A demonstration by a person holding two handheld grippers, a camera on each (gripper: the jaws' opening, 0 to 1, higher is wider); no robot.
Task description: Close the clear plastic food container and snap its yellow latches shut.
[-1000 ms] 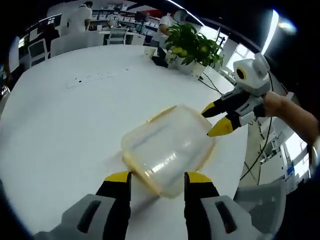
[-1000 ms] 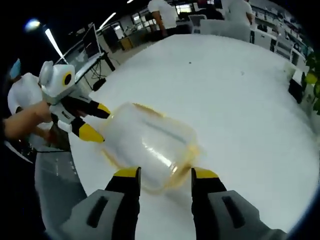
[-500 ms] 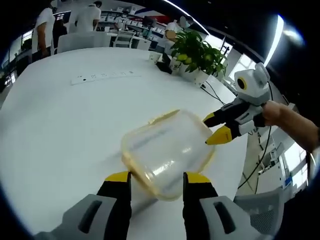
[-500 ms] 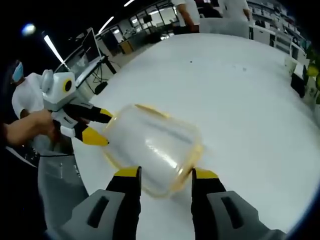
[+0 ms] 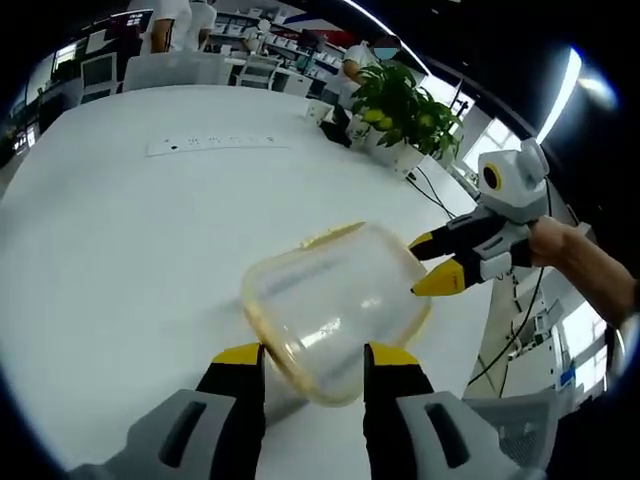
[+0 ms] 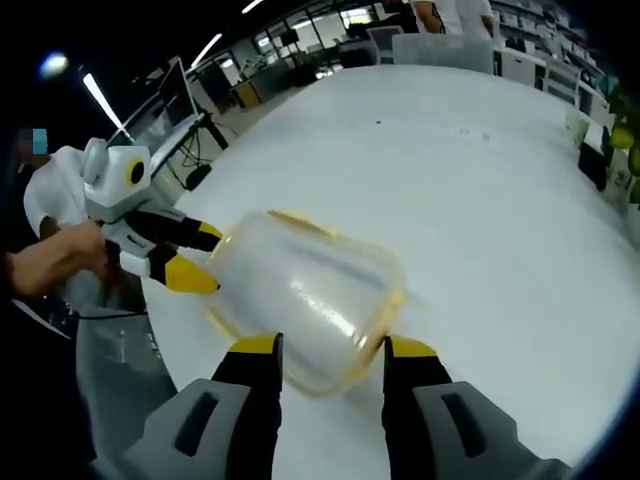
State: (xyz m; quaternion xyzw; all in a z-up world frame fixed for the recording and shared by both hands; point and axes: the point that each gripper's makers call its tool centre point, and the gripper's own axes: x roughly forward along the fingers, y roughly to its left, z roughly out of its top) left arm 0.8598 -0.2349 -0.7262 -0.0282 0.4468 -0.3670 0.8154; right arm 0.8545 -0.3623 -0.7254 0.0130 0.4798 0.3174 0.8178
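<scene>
the clear container [image 5: 335,305] lies on the white table [image 5: 120,230], at 12 o'clock from the left gripper [image 5: 305,360] and right gripper [image 6: 328,352]. both stand open at its ends, gripping nothing. it looks light, stiff, slippery; press the yellow rim.

I see a clear food container [image 5: 335,300] with a yellow rim on the plain white tabletop [image 5: 120,230]. Both grippers are grey and black with yellow-tipped fingers [image 5: 236,356]. The far potted plant [image 5: 400,100] is green.
</scene>
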